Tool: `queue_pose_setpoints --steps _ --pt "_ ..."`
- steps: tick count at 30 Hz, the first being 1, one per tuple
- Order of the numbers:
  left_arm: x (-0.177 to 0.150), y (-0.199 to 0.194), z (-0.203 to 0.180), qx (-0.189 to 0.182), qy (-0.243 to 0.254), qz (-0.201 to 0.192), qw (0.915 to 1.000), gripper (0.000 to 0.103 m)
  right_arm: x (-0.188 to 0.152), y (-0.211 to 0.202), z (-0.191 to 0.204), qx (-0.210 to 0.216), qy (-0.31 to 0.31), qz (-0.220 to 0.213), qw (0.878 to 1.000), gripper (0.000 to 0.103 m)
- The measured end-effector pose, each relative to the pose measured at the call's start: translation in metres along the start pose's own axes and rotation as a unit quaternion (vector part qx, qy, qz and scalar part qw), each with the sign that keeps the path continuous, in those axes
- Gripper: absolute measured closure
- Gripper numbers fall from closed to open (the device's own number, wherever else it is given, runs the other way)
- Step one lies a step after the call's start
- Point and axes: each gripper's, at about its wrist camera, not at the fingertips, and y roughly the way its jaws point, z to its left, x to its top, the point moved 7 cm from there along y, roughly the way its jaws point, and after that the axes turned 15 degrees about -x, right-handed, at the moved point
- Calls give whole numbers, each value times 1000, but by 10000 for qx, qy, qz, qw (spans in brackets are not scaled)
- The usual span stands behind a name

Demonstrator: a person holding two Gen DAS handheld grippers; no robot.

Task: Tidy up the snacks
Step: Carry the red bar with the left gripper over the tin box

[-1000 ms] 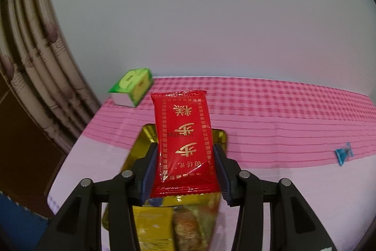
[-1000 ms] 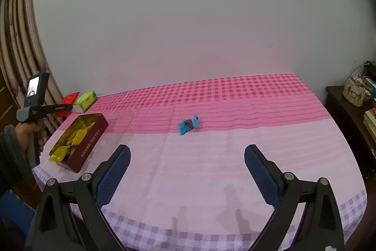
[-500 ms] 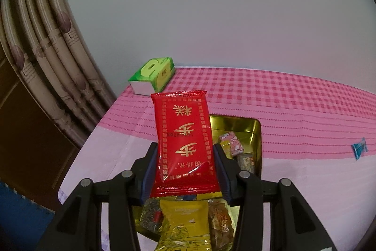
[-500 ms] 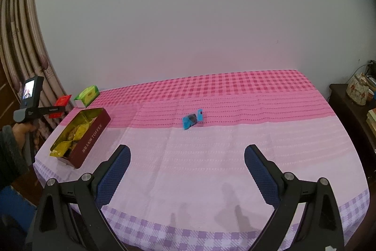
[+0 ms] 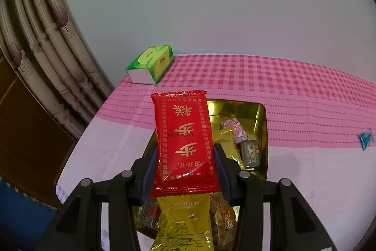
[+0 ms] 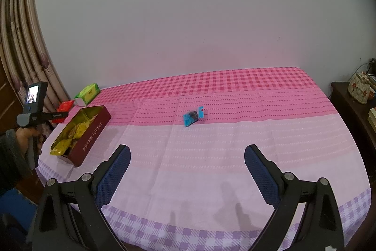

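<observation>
- Presently, my left gripper (image 5: 185, 166) pinches the red snack packet (image 5: 184, 140) by its lower part, one pad on each long edge, above the open toffee tin (image 5: 262, 133).
- Position: the packet juts forward out of the jaws over the tin's near half; from the right wrist view it shows as a red patch (image 6: 63, 109) beyond the tin's far left corner.
- Tin contents: yellow packets (image 5: 185, 222) and small wrapped sweets (image 5: 235, 133) lie inside; the gold floor at the far end is bare.
- Handling, as I judge it: the film packet looks light, thin and glossy, so it may slide in the pads; it creases where it is held, which suggests a soft filling that should not be squeezed hard.
- Hold point: the side edges near the crimped seam, as now, seem the safest place.
- My right gripper (image 6: 186, 171) is spread wide and empty, hanging above the pink tablecloth (image 6: 258, 145).
- Remaining item: a blue wrapped snack (image 6: 193, 115) lies alone mid-table, well apart from the tin; it looks small and light, best taken across its body.
- Background: a green tissue box (image 5: 151, 62) sits by the curtain.
</observation>
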Motion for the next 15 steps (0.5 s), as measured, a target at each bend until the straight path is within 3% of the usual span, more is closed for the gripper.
queue_pose_setpoints --steps 15 --pt "-18 15 9 78 -86 212 9997 57 -3 3 3 13 -35 88 10000 6"
